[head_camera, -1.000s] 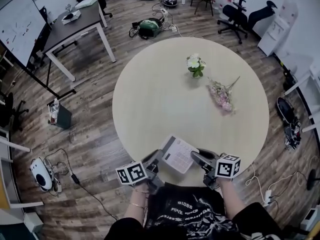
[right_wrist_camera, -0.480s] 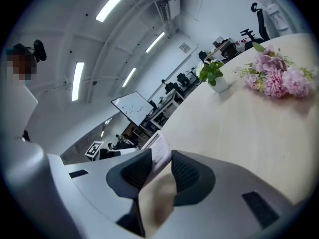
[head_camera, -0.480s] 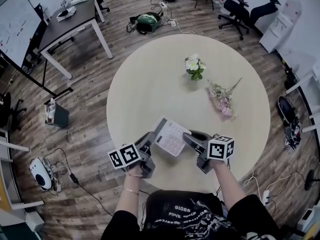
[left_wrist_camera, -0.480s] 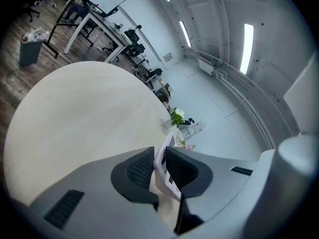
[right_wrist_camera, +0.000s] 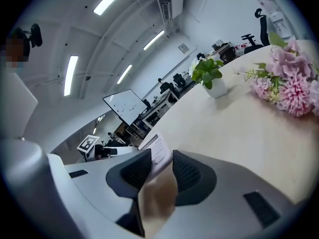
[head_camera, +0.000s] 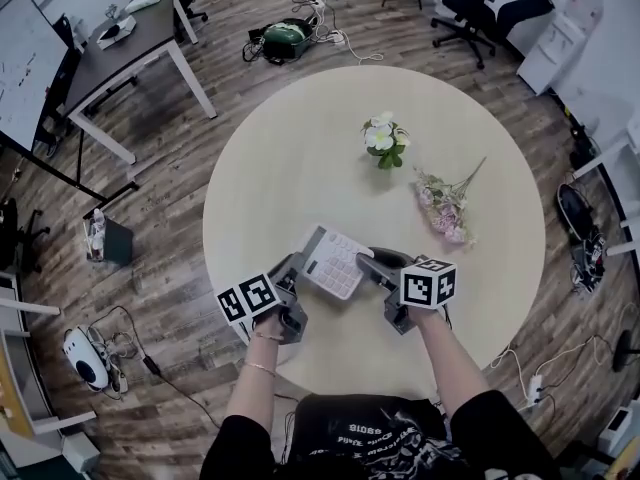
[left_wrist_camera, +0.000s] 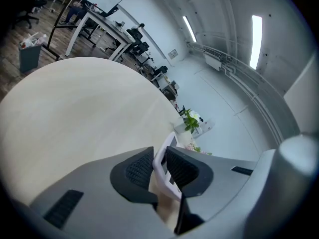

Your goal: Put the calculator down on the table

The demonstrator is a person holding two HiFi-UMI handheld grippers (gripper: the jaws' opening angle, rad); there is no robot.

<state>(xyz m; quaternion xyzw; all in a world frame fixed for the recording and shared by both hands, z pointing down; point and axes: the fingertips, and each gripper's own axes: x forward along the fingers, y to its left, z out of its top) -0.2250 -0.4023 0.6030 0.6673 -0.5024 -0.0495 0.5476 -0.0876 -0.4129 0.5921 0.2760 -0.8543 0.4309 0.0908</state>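
The white calculator (head_camera: 335, 261) with pale keys hangs low over the near part of the round beige table (head_camera: 300, 148), carried between both grippers. My left gripper (head_camera: 297, 268) pinches its left edge; its jaws are opening, and the thin white edge (left_wrist_camera: 169, 142) still sits between the ribbed pads of this gripper (left_wrist_camera: 159, 166). My right gripper (head_camera: 365, 261) is shut on the right edge. In the right gripper view the calculator's keys (right_wrist_camera: 156, 147) stick out above that gripper's (right_wrist_camera: 162, 171) pads. I cannot tell whether the calculator touches the tabletop.
A small white pot of flowers (head_camera: 381, 138) stands past the table's middle, and a pink bouquet (head_camera: 445, 208) lies to its right. Beyond the table are a dark desk (head_camera: 120, 43), office chairs (head_camera: 470, 13), a green bag (head_camera: 278, 36) and cables on the wooden floor.
Both grippers have carried the calculator away from the person, from the table's near edge to farther in over the tabletop, and a little lower.
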